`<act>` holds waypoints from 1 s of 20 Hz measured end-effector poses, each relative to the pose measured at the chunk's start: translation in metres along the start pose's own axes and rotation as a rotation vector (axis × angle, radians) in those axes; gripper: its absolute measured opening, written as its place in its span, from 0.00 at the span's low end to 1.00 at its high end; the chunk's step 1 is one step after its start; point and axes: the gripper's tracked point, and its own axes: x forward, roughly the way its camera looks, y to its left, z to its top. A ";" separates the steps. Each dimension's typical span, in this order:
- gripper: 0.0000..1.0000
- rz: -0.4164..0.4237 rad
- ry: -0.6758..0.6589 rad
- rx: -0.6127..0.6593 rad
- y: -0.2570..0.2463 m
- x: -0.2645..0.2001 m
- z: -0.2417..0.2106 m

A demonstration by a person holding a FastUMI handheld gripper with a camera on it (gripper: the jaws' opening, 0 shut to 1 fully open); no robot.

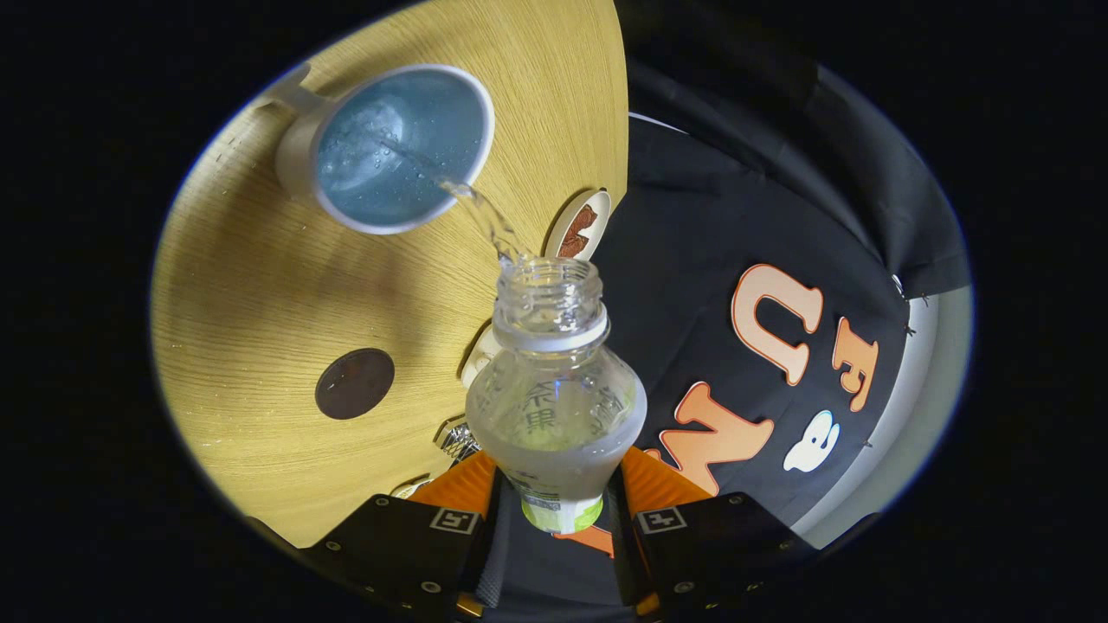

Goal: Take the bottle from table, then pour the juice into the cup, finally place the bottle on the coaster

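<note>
Between your jaws the bottle (554,407) is clamped by its lower body, both fingers pressing its sides, and it is tilted so the open neck points toward the cup (394,147) beyond it on the counter (260,285). You are in the pouring step: a clear stream arcs from the mouth over the cup's near rim, and the cup looks well filled already. Some liquid remains low in the bottle. Judging by the level, you should soon roll the bottle upright, slowly, so the last drops fall inside the rim and not on the wood. After that comes the coaster: a patterned disc (578,227) lies just behind the bottle's neck, and a dark round one (355,383) sits nearer you; I cannot tell which is meant.
</note>
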 end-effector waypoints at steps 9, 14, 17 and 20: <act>0.51 -0.012 -0.005 -0.059 -0.009 -0.001 -0.002; 0.51 -0.016 -0.015 -0.092 -0.012 -0.002 0.001; 0.51 -0.019 -0.013 -0.113 -0.016 -0.002 0.001; 0.51 -0.020 -0.015 -0.125 -0.017 -0.002 0.001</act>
